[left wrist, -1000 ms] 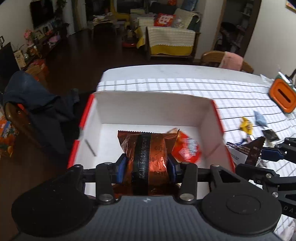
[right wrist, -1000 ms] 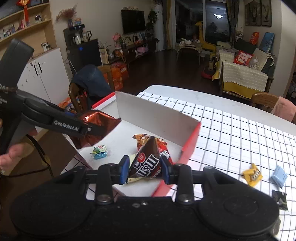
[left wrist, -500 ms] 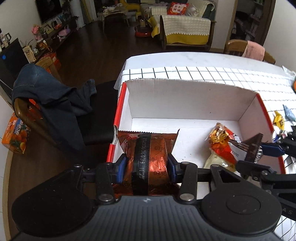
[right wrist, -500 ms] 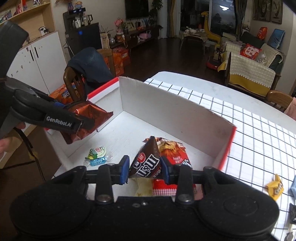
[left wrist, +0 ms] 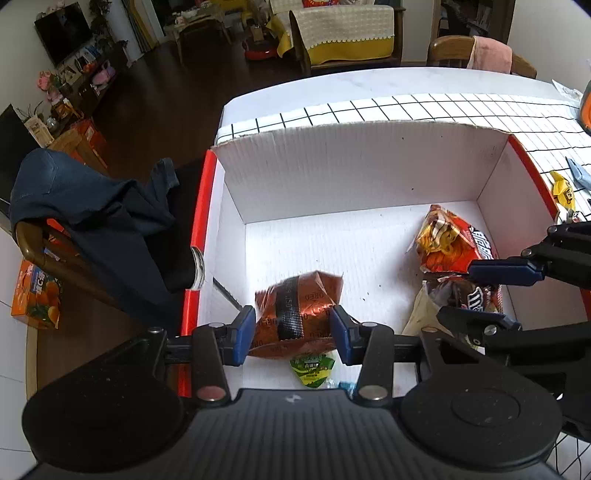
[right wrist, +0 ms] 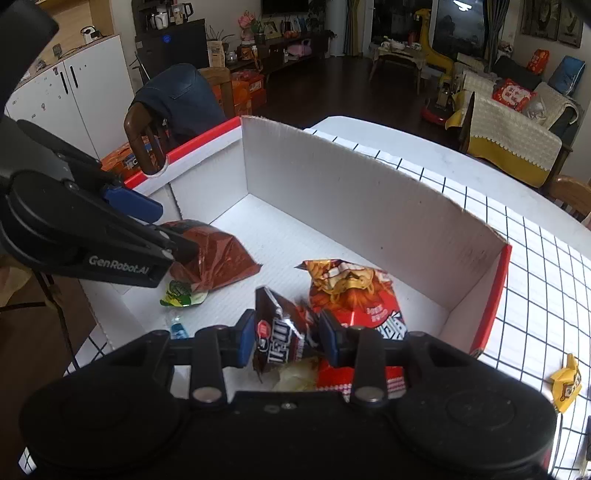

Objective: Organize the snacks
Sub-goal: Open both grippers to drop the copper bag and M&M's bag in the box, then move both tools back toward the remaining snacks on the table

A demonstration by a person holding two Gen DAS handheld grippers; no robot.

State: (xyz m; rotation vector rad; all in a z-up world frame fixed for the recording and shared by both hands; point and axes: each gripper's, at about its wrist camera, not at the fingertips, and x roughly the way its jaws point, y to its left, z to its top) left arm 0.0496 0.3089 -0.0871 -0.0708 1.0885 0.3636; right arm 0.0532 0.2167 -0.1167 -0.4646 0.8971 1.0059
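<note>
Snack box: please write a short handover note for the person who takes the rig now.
Left gripper: shut on copper Oreo pack, low inside the white box.
Right gripper: shut on brown M&M's bag, above the red noodle snack bag.
Done: noodle bag and green candy are in the box.
Left: release both packs, then collect yellow packet from the checked tablecloth.

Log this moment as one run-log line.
left tongs: shut on Oreo pack | right tongs: shut on M&M's bag | both inside white box | noodle-snack bag already in

Home living room: sofa [right wrist: 517, 122], television [left wrist: 62, 31], dining table [left wrist: 406, 88].
</note>
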